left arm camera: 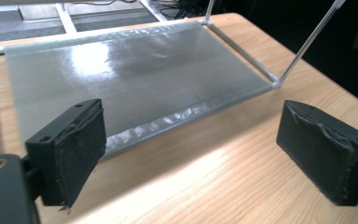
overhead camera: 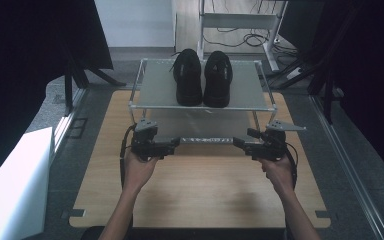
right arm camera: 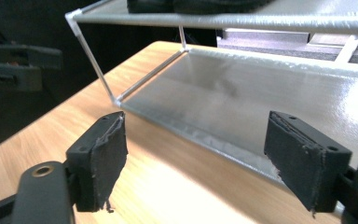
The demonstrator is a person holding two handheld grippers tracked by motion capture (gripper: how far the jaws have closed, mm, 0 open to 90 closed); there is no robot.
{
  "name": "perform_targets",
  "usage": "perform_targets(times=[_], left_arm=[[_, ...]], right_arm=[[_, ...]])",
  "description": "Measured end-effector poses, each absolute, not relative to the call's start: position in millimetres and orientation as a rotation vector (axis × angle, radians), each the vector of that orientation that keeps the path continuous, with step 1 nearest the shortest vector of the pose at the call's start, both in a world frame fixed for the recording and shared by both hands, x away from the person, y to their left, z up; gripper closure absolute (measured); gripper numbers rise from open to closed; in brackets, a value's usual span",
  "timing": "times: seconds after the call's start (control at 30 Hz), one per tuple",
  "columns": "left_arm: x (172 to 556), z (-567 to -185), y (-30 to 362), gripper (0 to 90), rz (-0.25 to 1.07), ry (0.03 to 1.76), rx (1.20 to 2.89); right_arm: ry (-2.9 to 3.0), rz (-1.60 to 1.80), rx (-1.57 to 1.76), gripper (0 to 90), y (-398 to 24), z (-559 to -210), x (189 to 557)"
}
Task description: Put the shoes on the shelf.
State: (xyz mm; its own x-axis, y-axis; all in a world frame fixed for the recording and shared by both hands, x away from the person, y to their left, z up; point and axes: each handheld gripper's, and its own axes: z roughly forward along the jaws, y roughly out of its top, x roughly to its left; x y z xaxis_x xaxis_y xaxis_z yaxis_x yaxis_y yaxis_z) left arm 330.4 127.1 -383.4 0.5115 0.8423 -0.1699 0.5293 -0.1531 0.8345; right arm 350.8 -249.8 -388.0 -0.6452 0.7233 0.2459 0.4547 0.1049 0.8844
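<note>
A pair of black shoes [overhead camera: 202, 77] stands side by side on the top shelf of a small two-tier metal rack [overhead camera: 155, 92] on the wooden table [overhead camera: 200, 190]. The soles of the shoes [right arm camera: 191, 4] show along the top of the right gripper view. My left gripper [overhead camera: 174, 144] sits at the rack's front left corner, and my right gripper [overhead camera: 239, 143] at its front right corner, each pointing inward. The left gripper [left arm camera: 191, 149] is open over bare wood before the lower shelf [left arm camera: 135, 74]. The right gripper [right arm camera: 196, 154] is open too, with nothing between its pads, facing the lower shelf [right arm camera: 261, 93].
A white box [overhead camera: 10, 190] stands off the table's left side. Black curtains hang on both sides. A metal frame with cables [overhead camera: 240, 25] stands behind the rack. The left gripper [right arm camera: 18, 65] shows far left in the right gripper view.
</note>
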Motion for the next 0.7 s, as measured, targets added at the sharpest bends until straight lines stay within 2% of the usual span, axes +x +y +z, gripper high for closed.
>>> perform_targets(times=[0.33,0.7], left_arm=[[307.0,-390.2,136.8,1.1,0.489,1.122,1.887],[287.8,-411.9,144.9,0.0,0.500,1.128,1.908]], right_arm=[[2.163,1.474,1.174,14.5,-272.7,-399.4,333.8],[2.175,1.379,1.170,13.2,-296.0,-411.0,312.3]])
